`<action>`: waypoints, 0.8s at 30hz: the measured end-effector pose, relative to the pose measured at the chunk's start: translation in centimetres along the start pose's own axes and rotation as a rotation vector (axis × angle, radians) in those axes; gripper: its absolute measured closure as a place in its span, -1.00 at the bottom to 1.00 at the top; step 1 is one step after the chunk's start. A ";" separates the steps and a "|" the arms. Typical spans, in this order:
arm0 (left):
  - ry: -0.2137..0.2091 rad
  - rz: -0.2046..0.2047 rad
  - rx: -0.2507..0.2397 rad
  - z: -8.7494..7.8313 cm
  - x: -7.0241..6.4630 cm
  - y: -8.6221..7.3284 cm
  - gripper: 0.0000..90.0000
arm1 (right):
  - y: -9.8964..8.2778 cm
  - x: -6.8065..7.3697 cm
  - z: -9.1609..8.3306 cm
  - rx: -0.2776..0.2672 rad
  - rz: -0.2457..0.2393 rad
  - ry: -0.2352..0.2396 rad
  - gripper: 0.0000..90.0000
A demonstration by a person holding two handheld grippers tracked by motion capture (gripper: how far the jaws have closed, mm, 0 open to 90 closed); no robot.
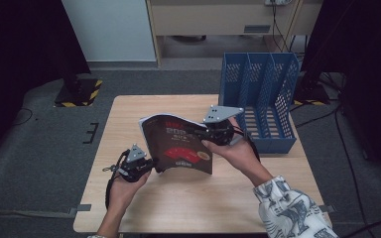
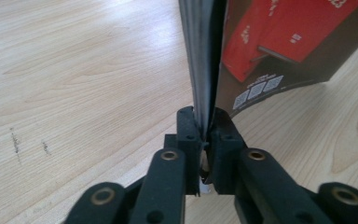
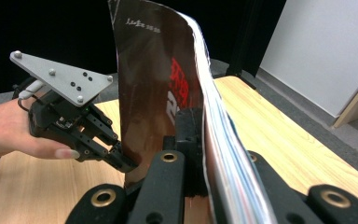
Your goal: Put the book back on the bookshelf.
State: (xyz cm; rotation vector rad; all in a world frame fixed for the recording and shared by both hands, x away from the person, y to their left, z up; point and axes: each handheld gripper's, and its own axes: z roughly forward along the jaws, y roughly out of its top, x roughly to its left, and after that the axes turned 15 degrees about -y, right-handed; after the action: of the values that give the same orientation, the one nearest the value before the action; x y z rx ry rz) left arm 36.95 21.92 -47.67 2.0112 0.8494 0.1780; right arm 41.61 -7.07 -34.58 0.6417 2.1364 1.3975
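Holding the magazine [image 1: 178,144] between both tools, you keep it raised over the middle of the counter [image 1: 193,203], at the centre of the high view. Your left gripper [image 1: 151,166] bites its lower left corner, and your right gripper [image 1: 201,133] clamps its right edge; both pairs of jaws are closed on the paper. The left gripper view shows what the high view hides: the jaws squeeze the thin stack of pages edge-on at the frame's centre [image 2: 205,70], with the red cover at upper right. The right gripper view shows the pages fanning along the curved edge [image 3: 214,116], and your other gripper at the left. In the high view, a blue file rack [image 1: 260,94] stands at upper right, near your right hand. Bare counter lies at the bottom and the left.
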 end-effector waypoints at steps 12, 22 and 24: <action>0.088 -0.083 0.017 -0.2 1.3 -2.2 -0.36 | 0.0 -0.1 0.0 0.011 0.006 -0.012 0.93; 0.135 -0.131 0.052 -0.4 2.5 -3.4 -0.61 | 0.8 -0.5 0.0 0.016 0.044 -0.015 0.94; 0.142 -0.139 0.057 -0.5 2.6 -3.5 -0.64 | 1.0 -0.7 0.0 0.012 0.050 -0.021 0.94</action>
State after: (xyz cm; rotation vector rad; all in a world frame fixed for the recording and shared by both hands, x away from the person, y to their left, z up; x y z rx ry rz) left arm 37.00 25.11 -50.72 2.0015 1.0913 0.2211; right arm 42.27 -7.15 -33.50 0.7162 2.1276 1.3984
